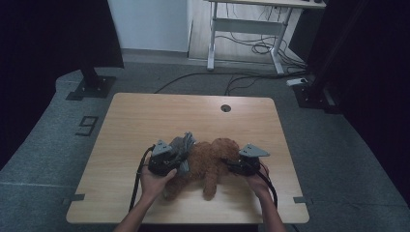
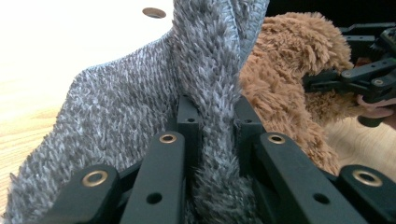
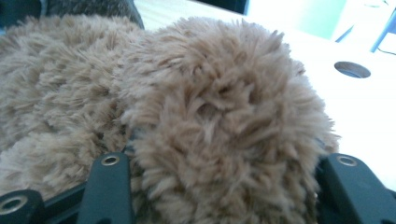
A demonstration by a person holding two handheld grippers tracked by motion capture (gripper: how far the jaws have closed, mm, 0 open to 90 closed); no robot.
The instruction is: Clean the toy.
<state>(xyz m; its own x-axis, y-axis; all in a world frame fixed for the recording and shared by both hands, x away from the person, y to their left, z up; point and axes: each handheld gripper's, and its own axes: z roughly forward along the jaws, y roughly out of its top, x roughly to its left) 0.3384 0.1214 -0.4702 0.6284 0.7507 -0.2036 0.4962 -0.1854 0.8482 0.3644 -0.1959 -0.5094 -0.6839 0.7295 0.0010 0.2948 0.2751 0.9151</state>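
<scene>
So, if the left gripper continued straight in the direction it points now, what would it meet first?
The left gripper is shut on a fold of the grey knitted fuzzy cloth, so it would press into that first. Behind the fold probably comes the brown furry plush toy, though depth is unclear.

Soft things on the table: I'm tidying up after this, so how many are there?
2. A brown plush toy lies mid-table between the grippers, and a grey fuzzy knit piece sits at its left end. Anything underneath the toy would be hidden.
</scene>
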